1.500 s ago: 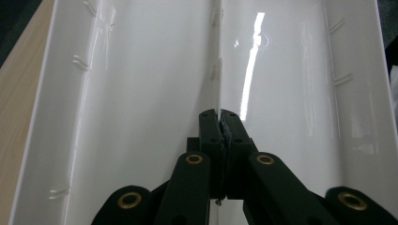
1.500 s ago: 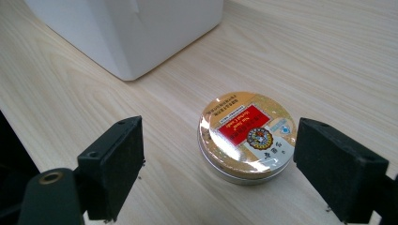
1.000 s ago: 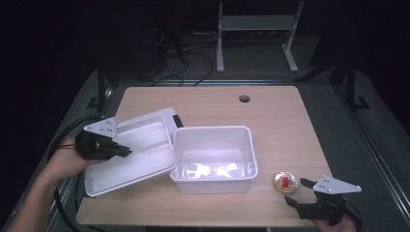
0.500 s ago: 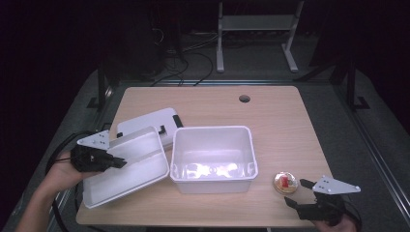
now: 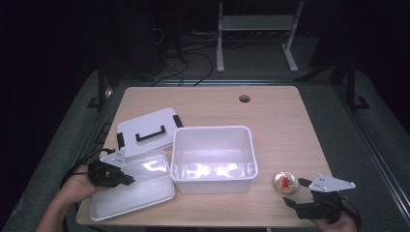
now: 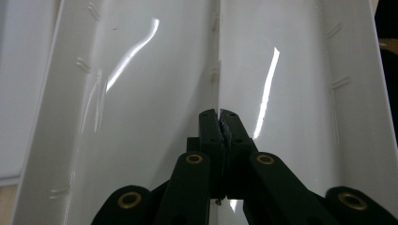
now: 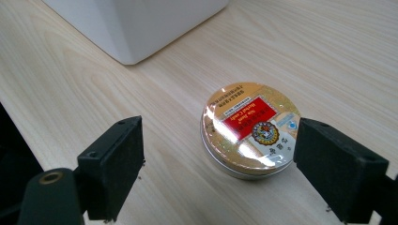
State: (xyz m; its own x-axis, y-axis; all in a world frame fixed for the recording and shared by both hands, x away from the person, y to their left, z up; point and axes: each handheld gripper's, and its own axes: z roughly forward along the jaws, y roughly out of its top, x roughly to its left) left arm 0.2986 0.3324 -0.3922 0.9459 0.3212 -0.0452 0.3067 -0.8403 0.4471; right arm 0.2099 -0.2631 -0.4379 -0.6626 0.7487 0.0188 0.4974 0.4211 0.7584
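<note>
Left gripper (image 5: 126,178) at the near left, held in the left hand (image 5: 80,181), forearm entering from the bottom edge; its jaws are pressed together on a thin white tray (image 6: 141,93) wall. Right gripper (image 5: 296,192) at the near right, held in the right hand (image 5: 338,223); its jaws stand wide apart, gripping nothing.

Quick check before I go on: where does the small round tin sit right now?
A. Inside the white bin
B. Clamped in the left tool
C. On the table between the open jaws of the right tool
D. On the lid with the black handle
C. The right gripper view shows the tin resting on the wooden table, between the spread jaws of the right tool, with the white bin off to one side.
</note>
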